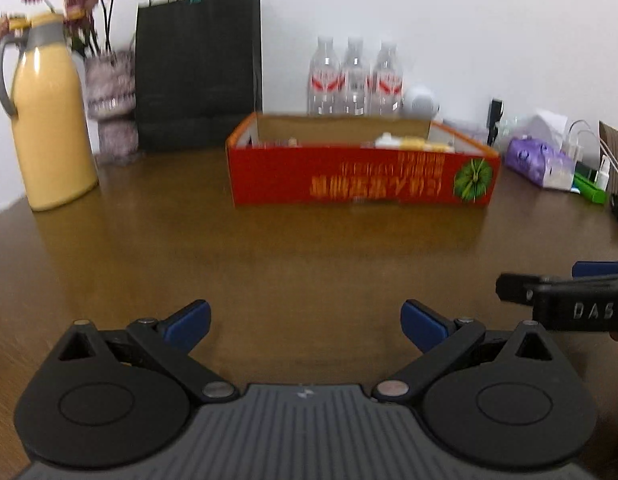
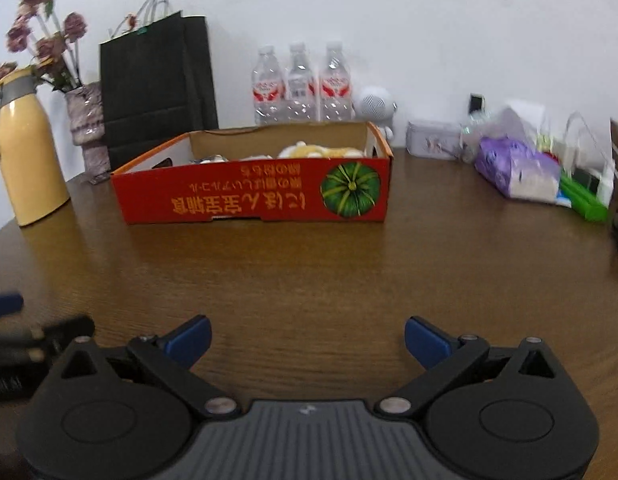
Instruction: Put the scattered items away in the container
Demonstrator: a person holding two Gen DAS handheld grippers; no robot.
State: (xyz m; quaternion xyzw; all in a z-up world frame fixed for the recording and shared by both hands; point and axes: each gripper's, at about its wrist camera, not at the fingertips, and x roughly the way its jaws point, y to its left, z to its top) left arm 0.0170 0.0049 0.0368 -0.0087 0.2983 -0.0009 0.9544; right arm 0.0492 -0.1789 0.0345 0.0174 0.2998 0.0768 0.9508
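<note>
While both grippers hang wide over bare wood, the scene reads:

Left gripper (image 1: 307, 326): jaws spread apart, nothing between the blue pads (image 1: 189, 325); it sits at 6 o'clock in its own view, above the table (image 1: 309, 252).

Right gripper (image 2: 307, 340): jaws spread fully apart, empty, over the table at 6 o'clock in its own view; in the left wrist view its black finger juts in at 3 o'clock.

Box (image 2: 253, 196): red cardboard tray with a green pumpkin print and upside-down lettering, at 12 o'clock from both grippers and well apart from them, standing flat on the table.

Items (image 2: 321, 151): pale yellow and white things lie inside the box toward its right end; too blurred to name.

Jug (image 1: 49, 120): yellow with a grey handle, at 10 o'clock, upright.

Vase (image 2: 87, 120): holds dried pink flowers, just right of the jug.

Bag (image 1: 197, 72): black paper, behind the box's left end.

Bottles (image 2: 301, 84): three clear ones in a row against the wall, behind the box.

Clutter (image 2: 509, 160): a purple pack and small things at 2 o'clock.
</note>
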